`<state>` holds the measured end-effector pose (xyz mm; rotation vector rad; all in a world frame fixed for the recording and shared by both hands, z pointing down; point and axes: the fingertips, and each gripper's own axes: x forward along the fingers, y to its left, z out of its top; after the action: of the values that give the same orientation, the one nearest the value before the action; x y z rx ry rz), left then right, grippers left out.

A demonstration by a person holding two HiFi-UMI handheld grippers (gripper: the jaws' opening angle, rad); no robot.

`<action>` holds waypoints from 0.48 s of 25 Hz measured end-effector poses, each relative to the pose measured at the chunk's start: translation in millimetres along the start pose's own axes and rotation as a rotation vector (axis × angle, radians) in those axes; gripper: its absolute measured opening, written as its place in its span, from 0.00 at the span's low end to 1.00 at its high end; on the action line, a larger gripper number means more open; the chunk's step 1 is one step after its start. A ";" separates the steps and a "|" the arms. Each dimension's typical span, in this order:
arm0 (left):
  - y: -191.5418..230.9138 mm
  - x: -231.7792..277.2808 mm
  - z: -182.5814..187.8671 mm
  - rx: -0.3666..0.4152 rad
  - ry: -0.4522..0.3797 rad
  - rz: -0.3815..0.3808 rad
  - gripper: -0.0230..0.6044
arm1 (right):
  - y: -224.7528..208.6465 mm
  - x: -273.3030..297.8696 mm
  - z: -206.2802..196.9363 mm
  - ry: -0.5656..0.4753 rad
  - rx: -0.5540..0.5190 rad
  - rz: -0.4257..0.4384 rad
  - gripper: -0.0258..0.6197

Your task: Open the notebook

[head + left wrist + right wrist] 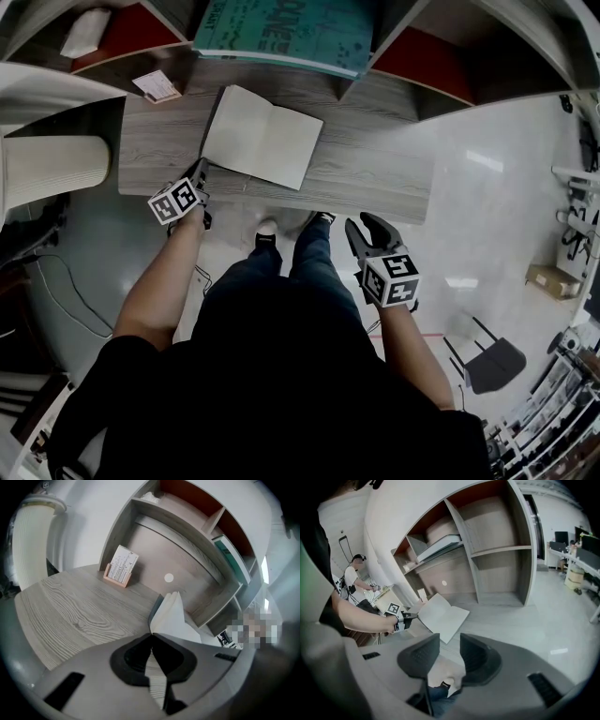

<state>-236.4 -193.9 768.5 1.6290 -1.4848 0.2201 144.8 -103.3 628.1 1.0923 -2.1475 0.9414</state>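
I've got a grey wood-grain desk [375,183] right ahead of the left gripper [200,173], whose tips sit at its near edge. The notebook [262,139] lies open on that desk, white pages up, its near-left corner right at those tips and the rest spreading away beyond them. Further out and a bit left of the gripper, a small card stand [157,86] sits near the desk's back. Behind that, a shelf unit [398,89] carries a teal book [281,33] lying flat straight ahead, and a white bundle [86,33] off left.
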 end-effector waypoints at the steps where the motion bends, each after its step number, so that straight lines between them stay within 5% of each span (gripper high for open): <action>1: 1.5 0.3 -3.3 -0.008 0.009 0.002 0.07 | -0.4 0.6 0.2 0.001 0.000 0.000 0.25; 12: 12.7 -3.2 -45.1 -0.060 0.109 0.020 0.07 | 2.9 10.6 3.2 0.016 -0.006 0.009 0.25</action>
<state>-229.4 -158.8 799.0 1.5311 -1.4126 0.2682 136.3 -109.4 632.9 1.0696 -2.1430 0.9436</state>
